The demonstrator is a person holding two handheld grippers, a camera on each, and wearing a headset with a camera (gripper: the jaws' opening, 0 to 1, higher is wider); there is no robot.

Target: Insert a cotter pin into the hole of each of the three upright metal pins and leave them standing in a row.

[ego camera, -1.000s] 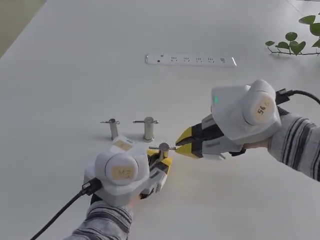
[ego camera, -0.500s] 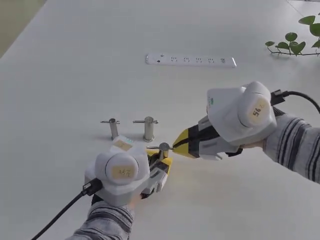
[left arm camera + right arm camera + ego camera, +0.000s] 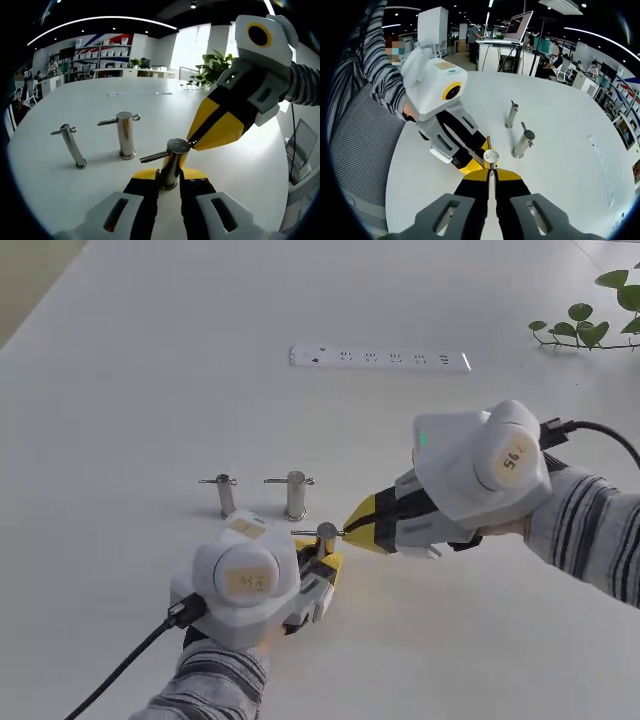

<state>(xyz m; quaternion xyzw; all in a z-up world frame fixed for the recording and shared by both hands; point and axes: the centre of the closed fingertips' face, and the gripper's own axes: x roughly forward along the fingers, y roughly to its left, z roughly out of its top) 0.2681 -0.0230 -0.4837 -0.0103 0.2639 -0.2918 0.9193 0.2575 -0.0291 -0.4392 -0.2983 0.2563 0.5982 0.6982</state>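
Left hand-held gripper (image 3: 169,176) clamps the nearest metal pin (image 3: 174,158); from 3 o'clock, right hand-held gripper (image 3: 351,528) pinches its cotter pin (image 3: 154,157).

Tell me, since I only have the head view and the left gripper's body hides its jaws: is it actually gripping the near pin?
Observer: Yes. In the left gripper view, the left gripper has its jaws closed on the lower shaft of the near pin, which stands upright.
Operator: Does the right one have the cotter pin?
Observer: The right gripper view shows the right gripper with its jaws shut on one end of the cotter pin, right against the pin's head.
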